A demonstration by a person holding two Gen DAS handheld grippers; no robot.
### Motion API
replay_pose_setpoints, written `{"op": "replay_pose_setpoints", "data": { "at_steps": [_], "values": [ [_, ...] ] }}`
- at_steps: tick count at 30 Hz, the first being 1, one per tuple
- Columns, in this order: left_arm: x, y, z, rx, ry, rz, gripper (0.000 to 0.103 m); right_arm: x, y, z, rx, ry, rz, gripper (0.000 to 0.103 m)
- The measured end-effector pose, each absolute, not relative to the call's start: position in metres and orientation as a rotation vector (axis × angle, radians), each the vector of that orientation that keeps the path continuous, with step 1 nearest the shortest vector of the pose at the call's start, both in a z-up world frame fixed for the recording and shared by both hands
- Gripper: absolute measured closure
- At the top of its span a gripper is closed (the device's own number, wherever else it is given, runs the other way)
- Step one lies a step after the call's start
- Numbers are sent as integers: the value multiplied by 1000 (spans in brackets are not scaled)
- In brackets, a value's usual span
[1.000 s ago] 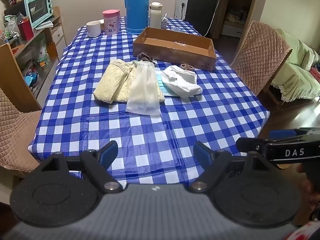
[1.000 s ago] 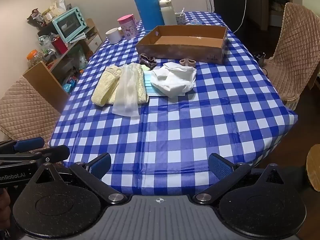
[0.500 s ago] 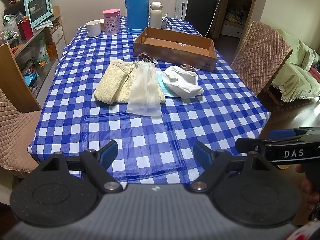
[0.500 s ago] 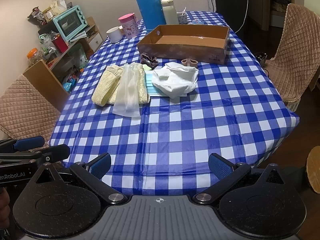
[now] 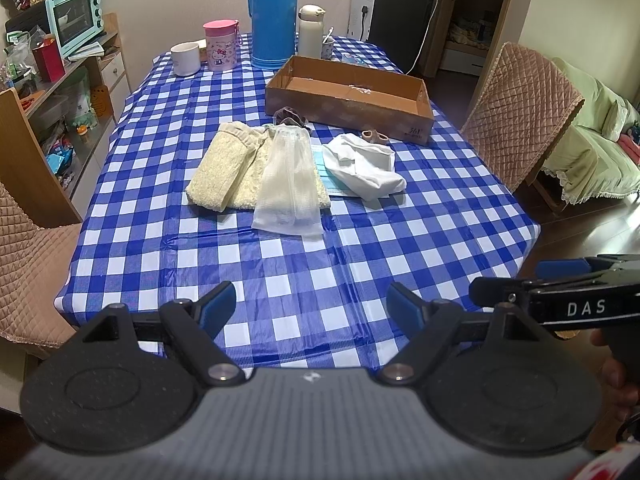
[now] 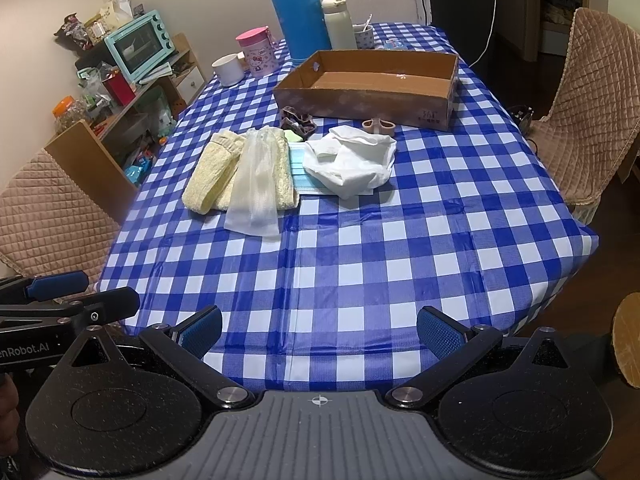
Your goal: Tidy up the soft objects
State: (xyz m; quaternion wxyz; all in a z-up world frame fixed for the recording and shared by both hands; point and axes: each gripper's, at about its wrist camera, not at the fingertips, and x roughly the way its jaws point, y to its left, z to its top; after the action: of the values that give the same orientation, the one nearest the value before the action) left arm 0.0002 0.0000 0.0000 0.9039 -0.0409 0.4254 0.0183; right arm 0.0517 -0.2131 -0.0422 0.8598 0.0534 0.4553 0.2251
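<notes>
**Soft things lying in a row on the desk**

A fuzzy yellow towel (image 5: 224, 168) is lying in the middle of the desk (image 5: 360, 248); a thin see-through mesh bag (image 5: 290, 184) is lying on top of its right side; a blue face mask (image 5: 326, 176) is peeking out just beside the bag, partly under a crumpled white cloth (image 5: 362, 168); a dark scrunchie (image 5: 292, 119) is sitting behind the towel, and a small tan hair tie (image 5: 374, 135) is sitting behind the white cloth.

A brown cardboard box (image 5: 352, 98) is standing open just behind all of them; farther back a tall blue thermos (image 5: 272, 14), a pink cup (image 5: 221, 45), a white mug (image 5: 186, 58) and a white bottle (image 5: 311, 30) are standing near the far edge.

The left hand-held gripper (image 5: 312, 306) is hanging over the near edge with its fingers spread wide, holding nothing; the right hand-held gripper (image 6: 320, 332) is doing the same beside it, wide apart and holding nothing; both are well apart from the soft things.
</notes>
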Motion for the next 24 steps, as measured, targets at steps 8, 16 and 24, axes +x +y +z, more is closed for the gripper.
{"op": "replay_pose_setpoints", "data": {
  "at_steps": [8,16,24],
  "values": [
    [0,0,0,-85,880,38,22,52,-213,-42,112,957,472,0],
    [0,0,0,-85,879,39,22,51,-213,-41,111,955,473,0],
    [0,0,0,-86,879,38,22,51,-212,-40,110,955,472,0]
  ]
}}
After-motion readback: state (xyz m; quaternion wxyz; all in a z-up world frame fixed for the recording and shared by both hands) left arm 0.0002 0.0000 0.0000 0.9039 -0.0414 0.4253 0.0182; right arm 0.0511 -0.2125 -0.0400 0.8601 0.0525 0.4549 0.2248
